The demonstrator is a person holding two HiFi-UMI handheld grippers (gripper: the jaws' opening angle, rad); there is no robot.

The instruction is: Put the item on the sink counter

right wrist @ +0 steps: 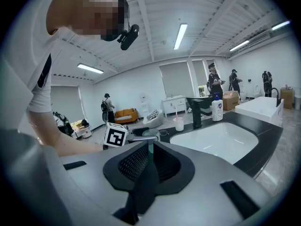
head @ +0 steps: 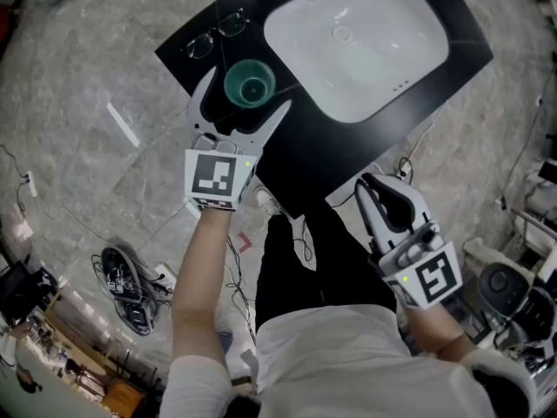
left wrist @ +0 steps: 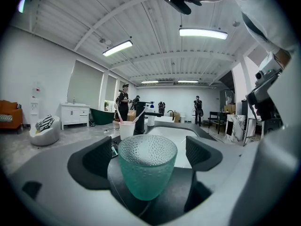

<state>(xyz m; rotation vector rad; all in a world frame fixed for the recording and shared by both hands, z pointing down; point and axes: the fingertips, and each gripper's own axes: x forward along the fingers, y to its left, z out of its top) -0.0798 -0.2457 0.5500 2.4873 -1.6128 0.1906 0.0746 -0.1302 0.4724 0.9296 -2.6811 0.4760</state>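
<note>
A large open studio hall with a bathroom staged inside it: a black desk (head: 287, 168) with a white sunken basin (head: 357, 42), a dark green freestanding bathtub (left wrist: 100, 116), a white vanity cabinet (left wrist: 75, 116), long ceiling strip lights (left wrist: 203, 33) and people (left wrist: 123, 100) standing about.

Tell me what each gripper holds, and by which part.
Nothing is held. The left gripper has open jaws flanking the green cup without touching; the right gripper is shut, empty.

Your left gripper (left wrist: 149, 154) holds its jaws apart, clear of the upright teal dimpled glass cup (left wrist: 146, 171) between them.
</note>
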